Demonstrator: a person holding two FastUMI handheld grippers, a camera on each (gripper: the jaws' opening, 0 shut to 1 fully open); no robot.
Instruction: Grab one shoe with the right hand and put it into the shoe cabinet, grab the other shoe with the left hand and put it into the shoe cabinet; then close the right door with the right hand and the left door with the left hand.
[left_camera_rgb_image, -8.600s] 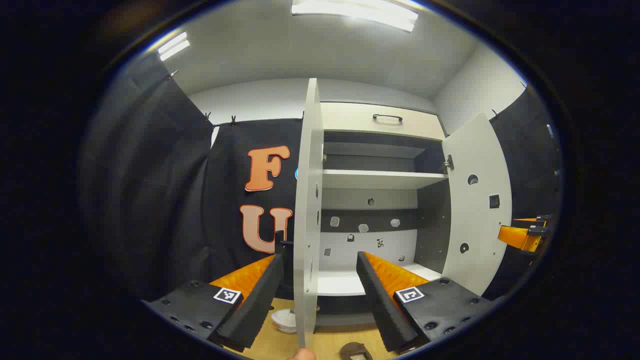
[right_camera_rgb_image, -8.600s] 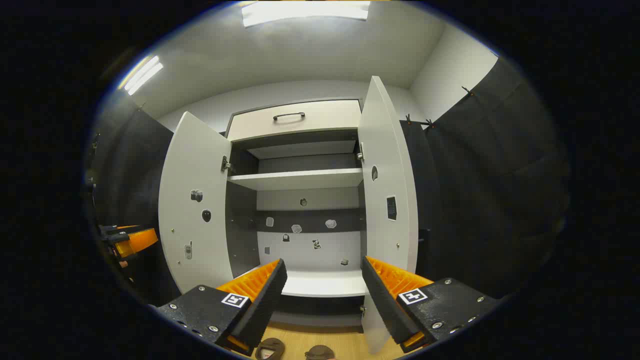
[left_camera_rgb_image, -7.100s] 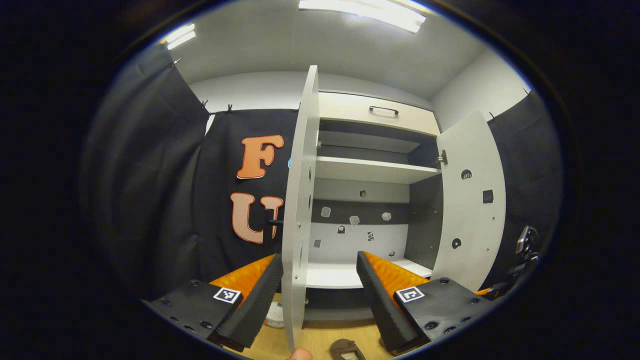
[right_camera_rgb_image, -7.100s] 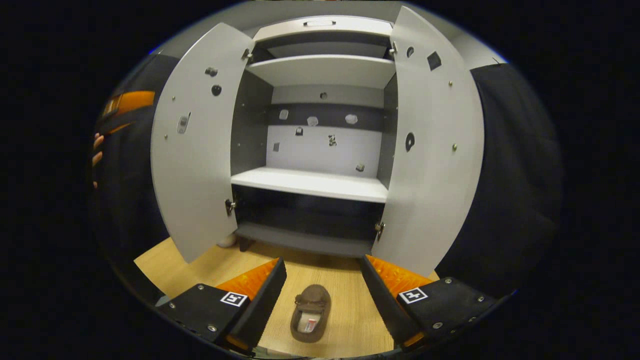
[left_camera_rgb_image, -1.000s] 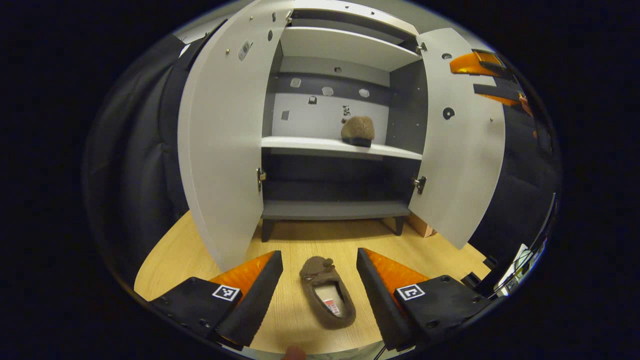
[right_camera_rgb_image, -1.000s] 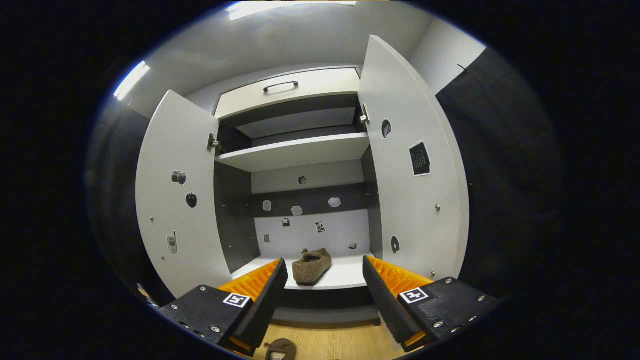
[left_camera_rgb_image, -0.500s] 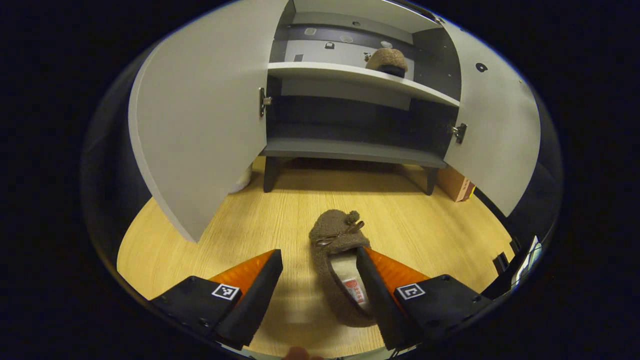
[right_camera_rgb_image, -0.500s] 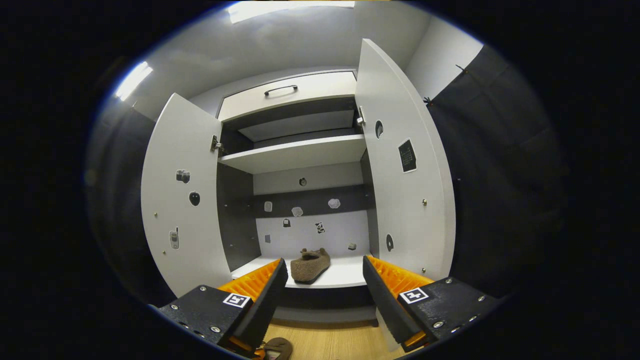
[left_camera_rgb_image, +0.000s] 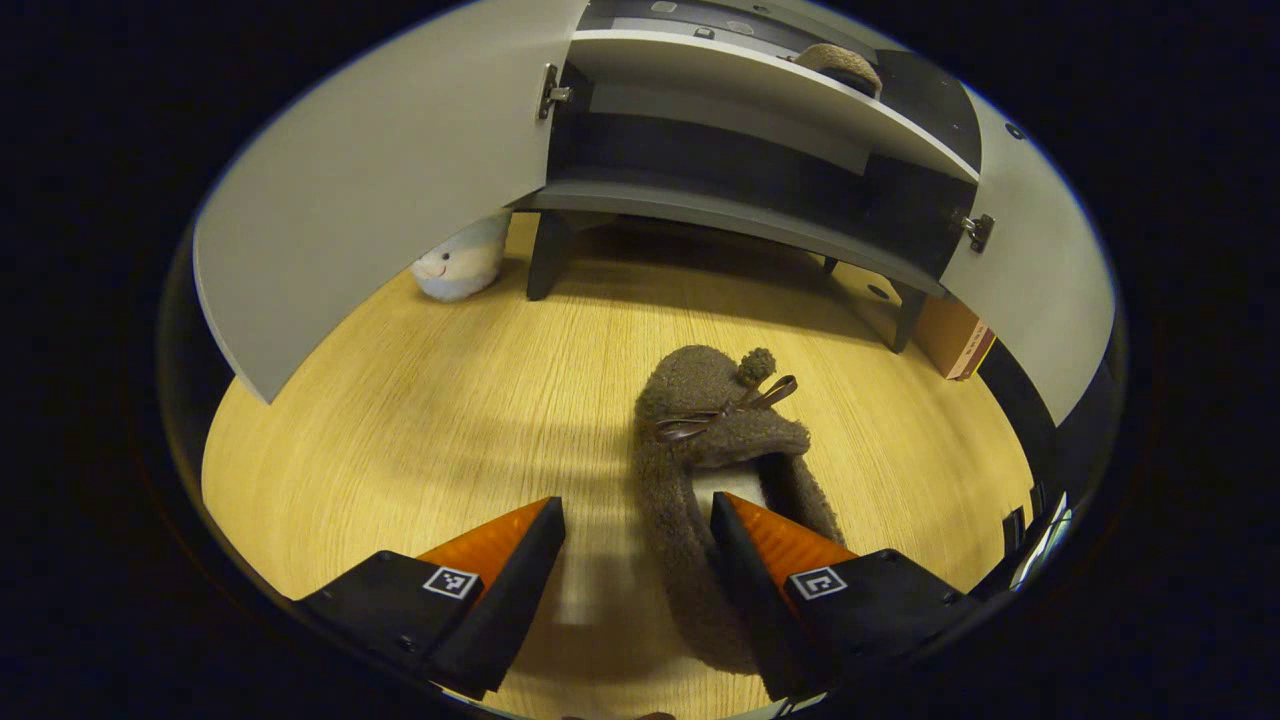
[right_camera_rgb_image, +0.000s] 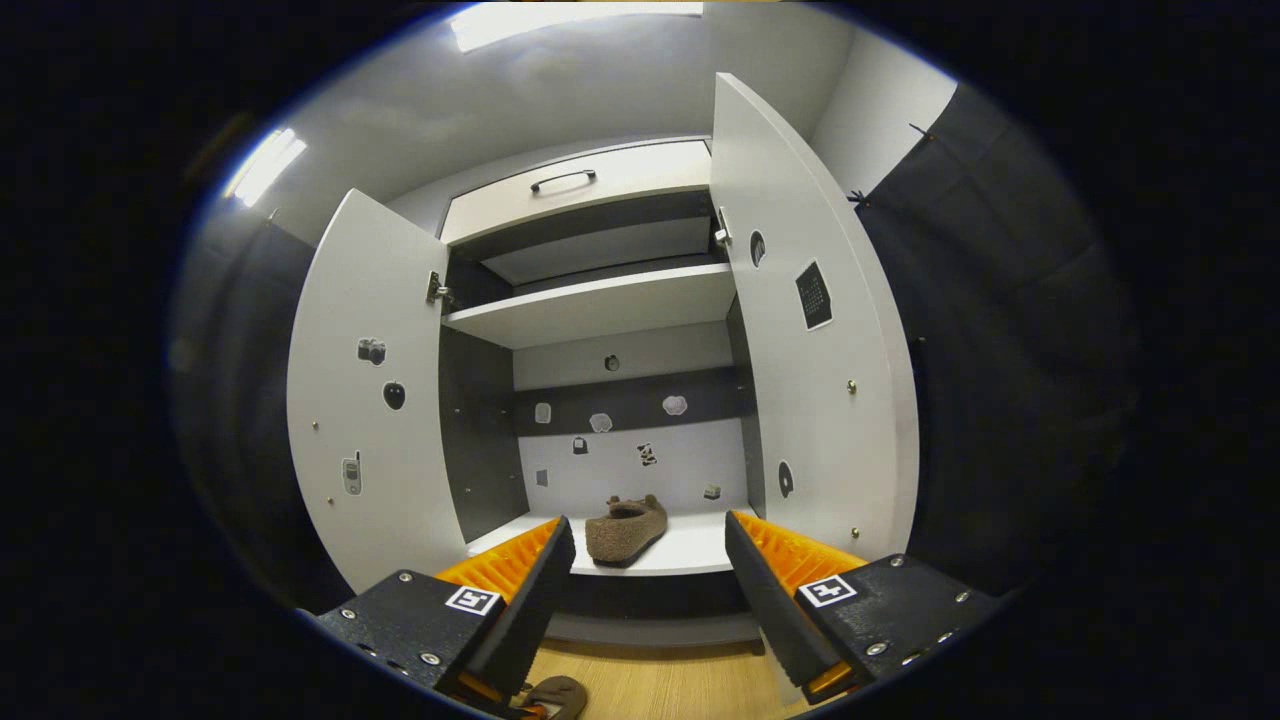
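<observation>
Fingers of the left gripper (left_camera_rgb_image: 632, 560) stand spread over the brown shoe (left_camera_rgb_image: 715, 470) on the floor (left_camera_rgb_image: 420, 400) before the shoe cabinet (left_camera_rgb_image: 720, 205), one finger dipping into its opening, seemingly to pinch its side wall. Its mate (right_camera_rgb_image: 624, 531) sits on the shelf (right_camera_rgb_image: 690, 555). The right gripper (right_camera_rgb_image: 645, 585) hangs released, facing both open doors.

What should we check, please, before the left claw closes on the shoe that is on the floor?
1. Left claw open: ok.
2. One finger inside the floor shoe, the other outside its wall: ok.
3. Fingers low enough to pinch the wall: cannot tell.
4. Other shoe already on the cabinet shelf: ok.
5. Free shelf space beside it: ok.
6. Both doors open, left door and right door: ok.
</observation>
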